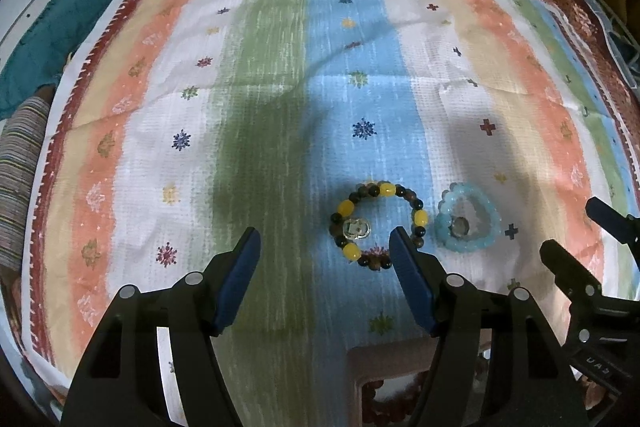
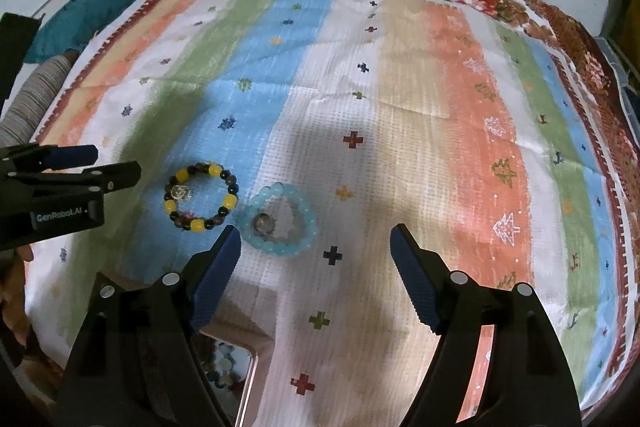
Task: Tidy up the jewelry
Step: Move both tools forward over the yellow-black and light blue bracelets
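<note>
Both grippers — left gripper (image 1: 324, 241) and right gripper (image 2: 314, 239) — are hovering spread and empty, seemingly lining up the yellow-and-brown bead bracelet (image 1: 378, 223) and blue bead bracelet (image 2: 282, 221) for the tray (image 2: 248, 363).

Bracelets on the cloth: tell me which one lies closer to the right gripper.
The light blue bead bracelet, just ahead of the right gripper, by its left finger. The yellow and dark bead bracelet lies farther left, beside the left gripper.
</note>
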The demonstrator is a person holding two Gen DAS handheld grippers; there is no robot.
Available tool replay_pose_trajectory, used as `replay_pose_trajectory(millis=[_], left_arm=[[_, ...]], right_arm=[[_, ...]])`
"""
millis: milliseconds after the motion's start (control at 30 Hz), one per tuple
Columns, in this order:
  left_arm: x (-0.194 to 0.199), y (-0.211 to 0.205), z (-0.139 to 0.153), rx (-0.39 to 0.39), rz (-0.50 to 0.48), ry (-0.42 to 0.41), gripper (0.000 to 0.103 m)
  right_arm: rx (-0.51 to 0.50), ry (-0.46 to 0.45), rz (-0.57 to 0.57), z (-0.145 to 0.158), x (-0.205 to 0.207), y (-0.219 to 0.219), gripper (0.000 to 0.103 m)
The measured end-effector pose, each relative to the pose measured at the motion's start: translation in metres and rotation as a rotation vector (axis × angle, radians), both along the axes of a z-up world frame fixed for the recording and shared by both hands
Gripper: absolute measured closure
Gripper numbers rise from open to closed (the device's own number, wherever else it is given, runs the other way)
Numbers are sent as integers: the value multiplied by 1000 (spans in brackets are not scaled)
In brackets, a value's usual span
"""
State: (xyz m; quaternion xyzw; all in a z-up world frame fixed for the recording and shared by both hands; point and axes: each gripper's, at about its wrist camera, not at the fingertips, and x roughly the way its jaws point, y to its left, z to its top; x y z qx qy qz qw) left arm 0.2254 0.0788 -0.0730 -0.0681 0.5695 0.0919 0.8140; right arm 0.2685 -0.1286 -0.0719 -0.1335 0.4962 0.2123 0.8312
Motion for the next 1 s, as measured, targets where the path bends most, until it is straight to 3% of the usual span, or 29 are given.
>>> replay_pose_trajectory(millis=[1000], left_arm=[[45,-1,-46,16,-46,93,36]], right_arm=[[-74,51,-5,-41,37,19,26]])
